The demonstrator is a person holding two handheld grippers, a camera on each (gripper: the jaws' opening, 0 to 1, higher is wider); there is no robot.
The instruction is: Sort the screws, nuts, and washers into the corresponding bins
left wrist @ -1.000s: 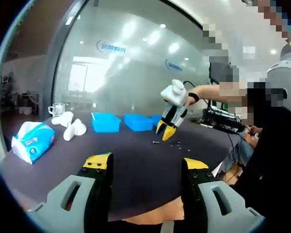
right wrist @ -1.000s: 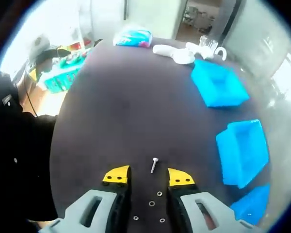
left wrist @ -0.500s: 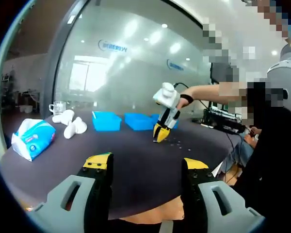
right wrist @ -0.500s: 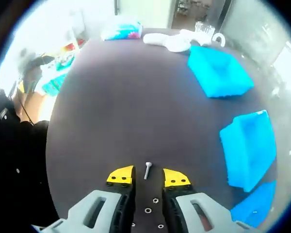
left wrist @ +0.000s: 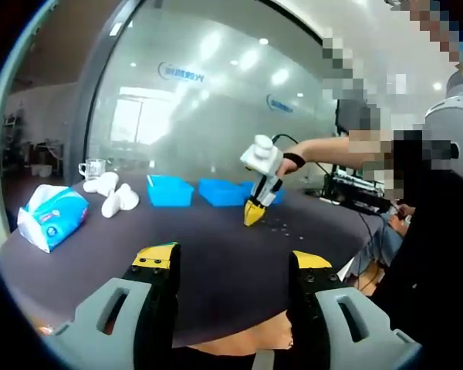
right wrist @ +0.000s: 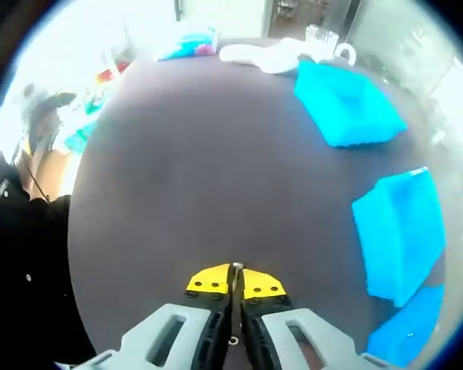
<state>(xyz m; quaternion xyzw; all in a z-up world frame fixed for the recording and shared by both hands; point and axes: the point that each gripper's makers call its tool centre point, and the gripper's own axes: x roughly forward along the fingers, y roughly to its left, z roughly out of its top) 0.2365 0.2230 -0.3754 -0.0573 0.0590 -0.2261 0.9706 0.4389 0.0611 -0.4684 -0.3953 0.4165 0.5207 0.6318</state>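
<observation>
On the dark table [right wrist: 177, 162], three blue bins [right wrist: 347, 104] are set along one edge. The right gripper [right wrist: 234, 282] is clamped on a screw [right wrist: 234, 271], so a lift toward a bin is judged next. The left gripper [left wrist: 228, 262] is held spread, idle. Blue lettering on the glass wall [left wrist: 179, 75] cannot be read (too blurred).

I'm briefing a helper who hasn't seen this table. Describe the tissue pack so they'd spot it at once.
On the dark table, look to the end away from the row of blue bins. The tissue pack lies there beside white rounded objects: the sole soft blue-and-white package, with white tissue poking out.
</observation>
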